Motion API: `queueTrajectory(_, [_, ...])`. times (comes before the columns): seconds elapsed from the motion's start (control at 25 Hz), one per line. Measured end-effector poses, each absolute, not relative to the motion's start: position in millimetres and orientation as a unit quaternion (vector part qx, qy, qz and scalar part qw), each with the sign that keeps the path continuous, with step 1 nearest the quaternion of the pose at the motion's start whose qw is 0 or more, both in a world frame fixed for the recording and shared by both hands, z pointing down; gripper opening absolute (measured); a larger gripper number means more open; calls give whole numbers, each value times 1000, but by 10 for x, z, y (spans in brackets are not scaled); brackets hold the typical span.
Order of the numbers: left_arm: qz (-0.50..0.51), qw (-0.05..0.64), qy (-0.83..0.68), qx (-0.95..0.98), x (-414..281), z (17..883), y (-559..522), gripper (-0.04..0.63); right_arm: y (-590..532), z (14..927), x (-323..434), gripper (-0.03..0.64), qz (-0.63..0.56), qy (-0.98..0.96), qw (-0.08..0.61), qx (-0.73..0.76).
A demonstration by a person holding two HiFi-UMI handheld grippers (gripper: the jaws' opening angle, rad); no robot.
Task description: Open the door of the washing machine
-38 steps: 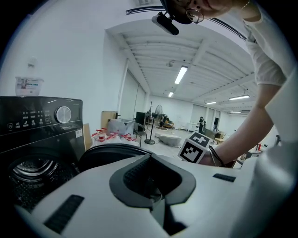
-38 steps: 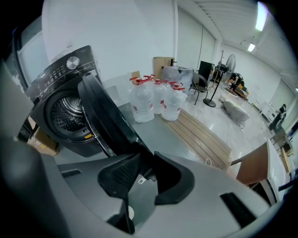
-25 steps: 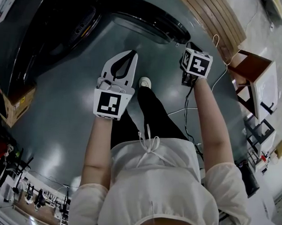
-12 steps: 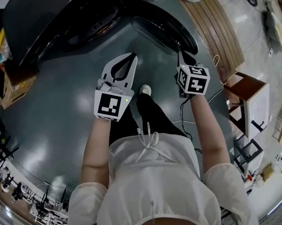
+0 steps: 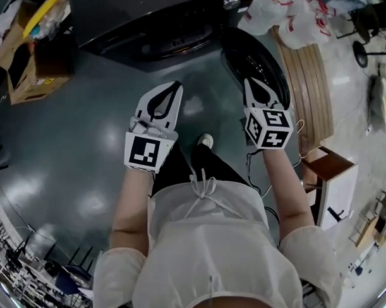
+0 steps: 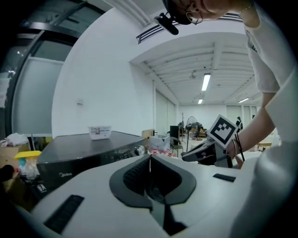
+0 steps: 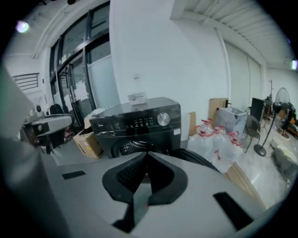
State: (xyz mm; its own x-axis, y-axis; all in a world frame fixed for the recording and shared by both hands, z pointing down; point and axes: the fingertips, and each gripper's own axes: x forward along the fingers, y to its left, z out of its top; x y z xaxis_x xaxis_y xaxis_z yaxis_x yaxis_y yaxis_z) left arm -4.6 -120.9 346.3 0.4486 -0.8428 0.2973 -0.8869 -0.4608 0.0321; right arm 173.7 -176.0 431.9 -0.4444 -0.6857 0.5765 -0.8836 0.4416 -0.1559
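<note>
The black washing machine (image 5: pixel 153 26) stands ahead at the top of the head view. Its round door (image 5: pixel 256 58) hangs swung open to the right, and the drum opening (image 7: pixel 125 148) shows. My left gripper (image 5: pixel 177 85) is shut and empty in the air in front of the machine, pointing at it. My right gripper (image 5: pixel 248 82) is shut and empty too, its tips just in front of the open door. In the left gripper view the left gripper (image 6: pixel 150 157) has its jaws meeting in a thin line, with the washing machine (image 6: pixel 88 151) beyond. In the right gripper view the right gripper (image 7: pixel 146 154) faces the washing machine (image 7: pixel 139 122).
A cardboard box (image 5: pixel 31 69) sits on the floor left of the machine. White water jugs (image 5: pixel 292 21) stand to its right, next to a slatted wooden pallet (image 5: pixel 312 85) and a small table (image 5: pixel 334 180). A small clear container (image 7: pixel 137 97) rests on the machine's top.
Both grippers have risen and moved forward toward the machine. The right gripper has rolled, so its white jaws now show from above. Both stay shut.
</note>
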Motion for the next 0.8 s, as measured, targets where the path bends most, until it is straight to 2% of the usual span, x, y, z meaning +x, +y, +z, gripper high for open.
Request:
queueTrajectory(0.36, [114, 52, -604, 787, -1125, 2839, -978, 21, -1894, 3355, 639, 8, 98, -890, 176, 408])
queueTrajectory(0.8, [114, -11, -665, 739, -1875, 2113, -445, 21, -1589, 2381, -99, 8, 9, -930, 93, 356])
